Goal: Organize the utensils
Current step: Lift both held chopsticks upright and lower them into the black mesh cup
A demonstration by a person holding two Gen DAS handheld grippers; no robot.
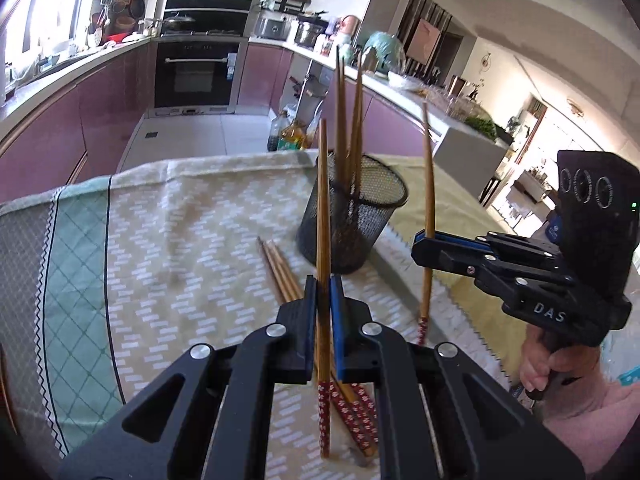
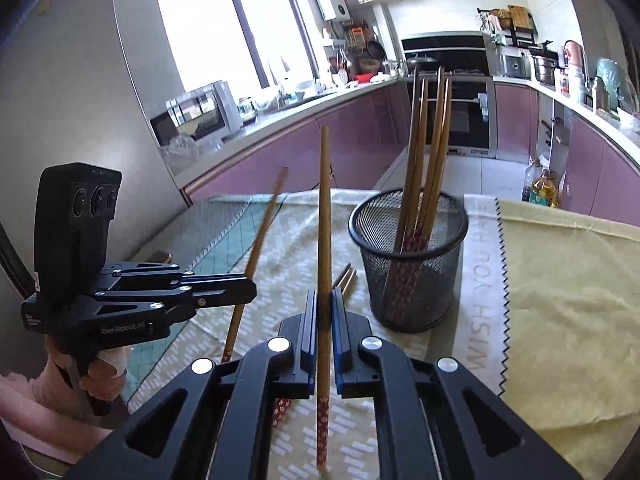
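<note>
Each gripper is clamped on a single chopstick, held roughly upright above the table. The left gripper [image 1: 323, 292] pinches its chopstick [image 1: 322, 200] low on the plain wooden shaft, just above the red patterned handle end, which hangs below the jaws. The right gripper [image 2: 324, 308] holds its chopstick [image 2: 325, 216] the same way, handle end down. The black mesh holder [image 2: 408, 264] stands on the patterned tablecloth [image 1: 180, 248], just ahead of both grippers, with several chopsticks already standing in it, tips up. More loose chopsticks [image 1: 280, 272] lie flat on the cloth beside the holder. Handling judgement: the sticks are light, rigid and slender, with a smooth finish that may let them pivot or slip between the pads; a grip nearer the mid-shaft would resist swinging better than one near either end. The holder appears light and could tip or slide if a stick strikes its rim. Insert each stick handle first, clear of those already inside.
</note>
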